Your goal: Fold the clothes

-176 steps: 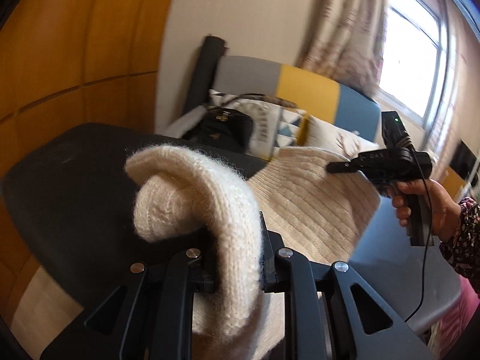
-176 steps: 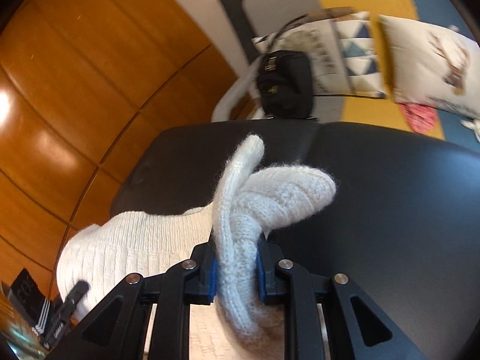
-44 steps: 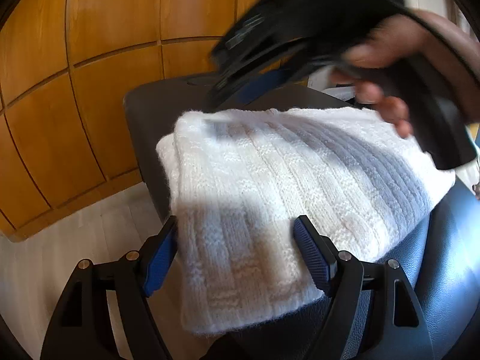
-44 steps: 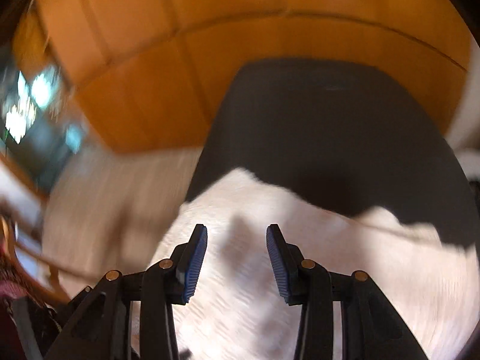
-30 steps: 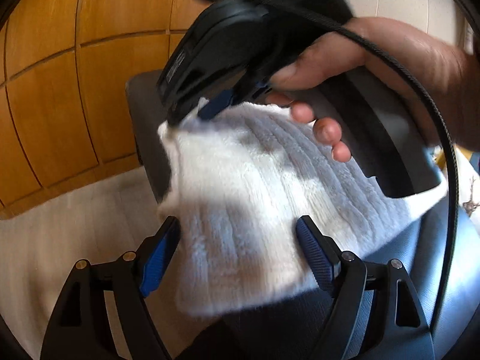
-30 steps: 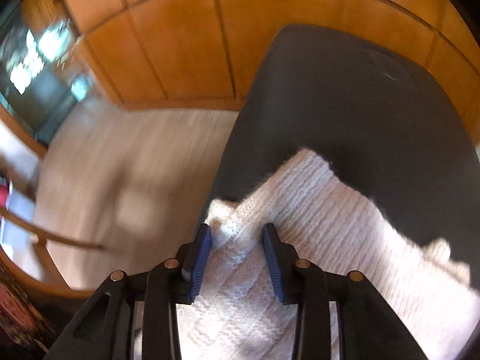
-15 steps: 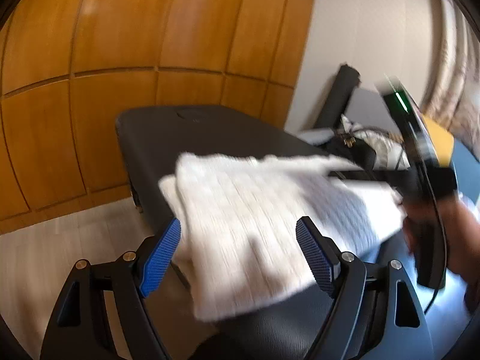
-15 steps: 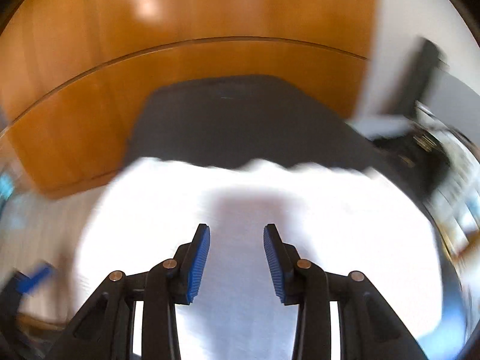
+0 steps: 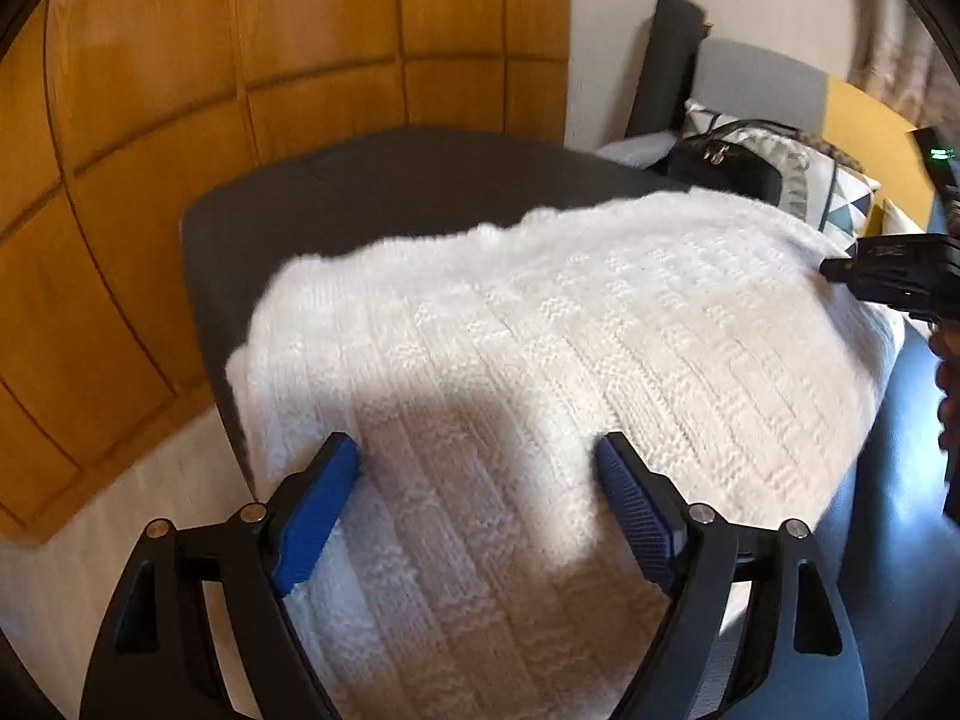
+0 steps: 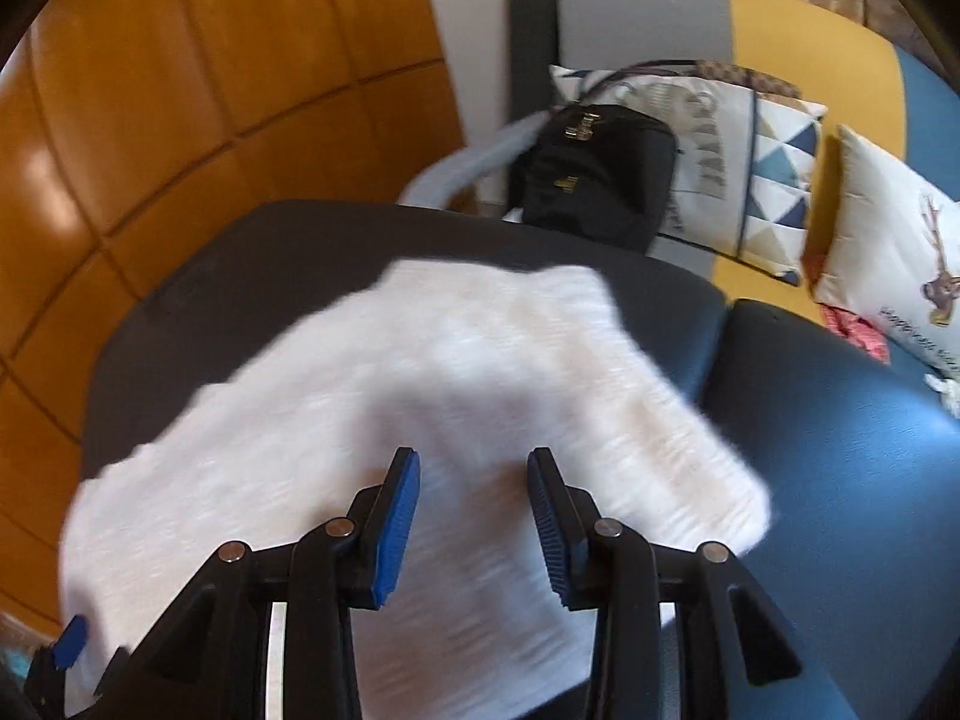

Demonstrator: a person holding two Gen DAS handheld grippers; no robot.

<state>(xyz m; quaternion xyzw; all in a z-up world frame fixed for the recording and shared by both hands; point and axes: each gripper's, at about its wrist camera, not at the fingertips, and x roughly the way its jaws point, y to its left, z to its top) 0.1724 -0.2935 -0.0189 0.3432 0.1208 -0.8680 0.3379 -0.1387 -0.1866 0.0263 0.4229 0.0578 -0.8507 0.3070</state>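
A white knitted sweater [image 9: 540,372] lies folded on the dark padded table [image 9: 372,186], with its near edge hanging over the table's front. My left gripper [image 9: 477,474] is open wide just above the sweater's near part and holds nothing. My right gripper [image 10: 474,480] is open above the sweater [image 10: 456,396], which is blurred in the right wrist view. The right gripper's body also shows at the right edge of the left wrist view [image 9: 894,276], held in a hand.
Orange wood-panelled wall [image 9: 240,60] stands behind and left of the table. A black bag [image 10: 594,174] and patterned cushions [image 10: 750,168] sit on a grey, yellow and blue sofa [image 10: 780,18] behind the table. A blue padded surface [image 10: 840,420] adjoins the table on the right.
Both grippers let go of the sweater's knit and now hover open. The right gripper swung off the sweater's left corner to the right side. The sweater lies folded flat.
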